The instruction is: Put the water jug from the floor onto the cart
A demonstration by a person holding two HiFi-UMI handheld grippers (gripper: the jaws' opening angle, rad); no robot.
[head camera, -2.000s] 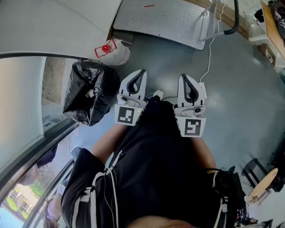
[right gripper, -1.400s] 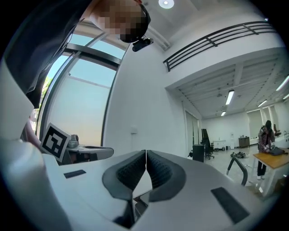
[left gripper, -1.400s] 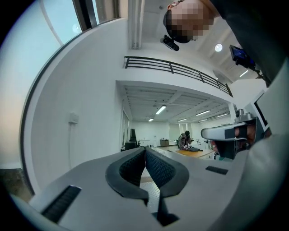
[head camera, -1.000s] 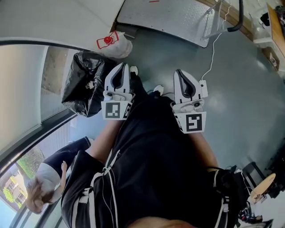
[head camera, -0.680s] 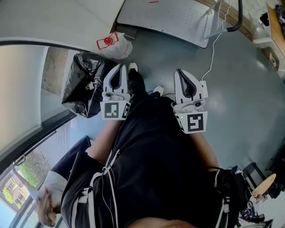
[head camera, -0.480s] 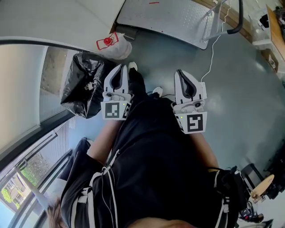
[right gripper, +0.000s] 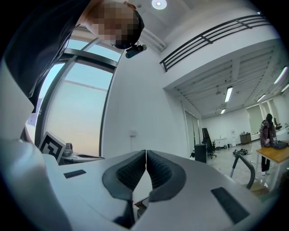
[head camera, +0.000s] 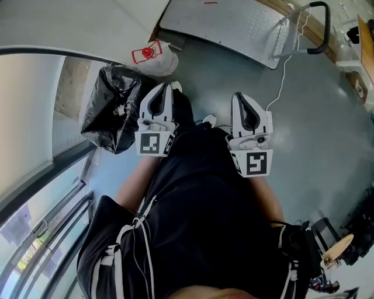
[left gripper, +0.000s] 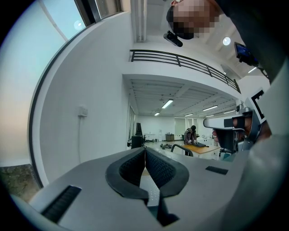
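With the left gripper [head camera: 166,87] and right gripper [head camera: 241,95] both closed tight on nothing, the water jug [head camera: 156,61] lies on the floor [head camera: 315,117] at eleven o'clock of them beside a black bag [head camera: 111,114], likely heavy and slick, best gripped at its neck.

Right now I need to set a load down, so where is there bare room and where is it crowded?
The cart deck is bare up to its handle. The grey floor right of the right gripper, past the white cable, is open too. Crowded: the corner beside the left gripper, with black bag and water jug.
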